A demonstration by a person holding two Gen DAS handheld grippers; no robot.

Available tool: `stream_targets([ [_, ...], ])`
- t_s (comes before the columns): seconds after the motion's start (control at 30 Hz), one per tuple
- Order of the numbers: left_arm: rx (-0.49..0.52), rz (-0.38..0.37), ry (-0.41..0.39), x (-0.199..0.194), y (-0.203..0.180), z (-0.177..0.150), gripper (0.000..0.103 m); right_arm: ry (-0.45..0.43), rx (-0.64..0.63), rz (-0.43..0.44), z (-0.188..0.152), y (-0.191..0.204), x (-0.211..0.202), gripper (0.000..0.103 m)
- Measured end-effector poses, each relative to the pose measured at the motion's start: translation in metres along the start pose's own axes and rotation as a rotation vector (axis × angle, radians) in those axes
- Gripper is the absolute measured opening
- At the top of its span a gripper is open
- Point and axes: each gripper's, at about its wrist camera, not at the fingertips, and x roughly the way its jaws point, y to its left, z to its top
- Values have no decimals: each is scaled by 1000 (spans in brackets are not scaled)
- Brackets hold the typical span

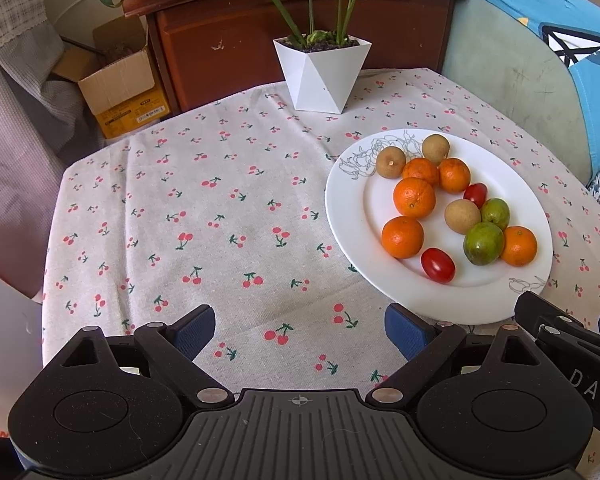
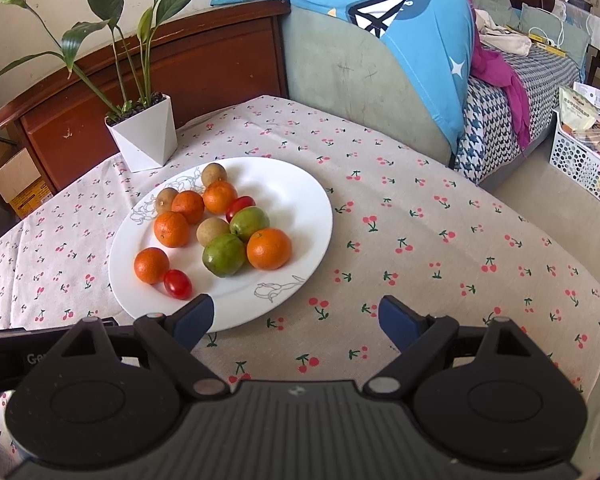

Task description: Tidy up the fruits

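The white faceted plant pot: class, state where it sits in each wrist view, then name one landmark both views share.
Left wrist view: the white faceted plant pot stands top centre, at the table's far edge, beyond and left of the white oval plate.
Right wrist view: the pot stands upper left, beyond the plate's far-left rim.
Shared landmark: the reddish-brown wooden headboard behind the pot.
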Motion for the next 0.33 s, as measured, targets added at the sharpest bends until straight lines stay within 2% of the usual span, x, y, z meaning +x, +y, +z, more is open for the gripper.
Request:
stream_targets([
  [0.33,-9,8,-2,-5,9,-6,93,-2,-18,35,-6,6,-3,89],
])
